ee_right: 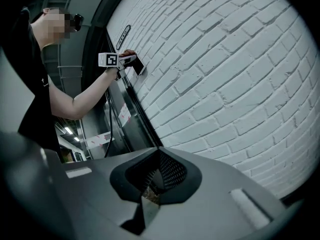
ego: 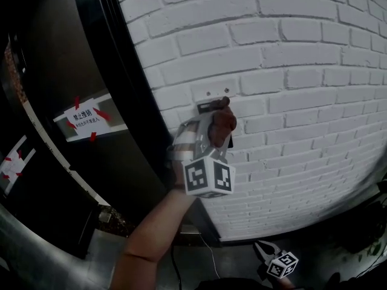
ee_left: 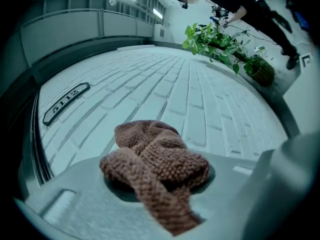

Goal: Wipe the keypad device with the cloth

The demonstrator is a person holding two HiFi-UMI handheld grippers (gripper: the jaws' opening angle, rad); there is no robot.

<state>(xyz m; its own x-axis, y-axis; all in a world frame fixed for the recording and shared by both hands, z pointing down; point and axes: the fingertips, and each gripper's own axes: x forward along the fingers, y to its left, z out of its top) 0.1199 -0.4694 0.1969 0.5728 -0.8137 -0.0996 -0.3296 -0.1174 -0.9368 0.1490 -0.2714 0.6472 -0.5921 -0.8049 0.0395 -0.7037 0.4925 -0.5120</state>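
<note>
My left gripper (ego: 217,118) is shut on a brown knitted cloth (ego: 224,123) and holds it against the white brick wall (ego: 302,71). Behind the cloth is the dark keypad device (ego: 207,107), mostly hidden; only its top edge shows. In the left gripper view the bunched cloth (ee_left: 155,156) fills the space in front of the gripper (ee_left: 157,179) and covers the device. From the right gripper view, the device (ee_right: 138,66) shows as a dark rectangle under the cloth (ee_right: 128,52). My right gripper (ee_right: 150,184) hangs low and away from the wall, shut, with nothing in it.
A black door frame (ego: 130,95) runs down beside the wall, and a taped paper notice (ego: 87,119) is on the glass to its left. A number plate (ee_left: 65,103) is fixed to the bricks. Potted plants (ee_left: 225,46) stand further along the wall. A cable (ego: 211,252) hangs near the floor.
</note>
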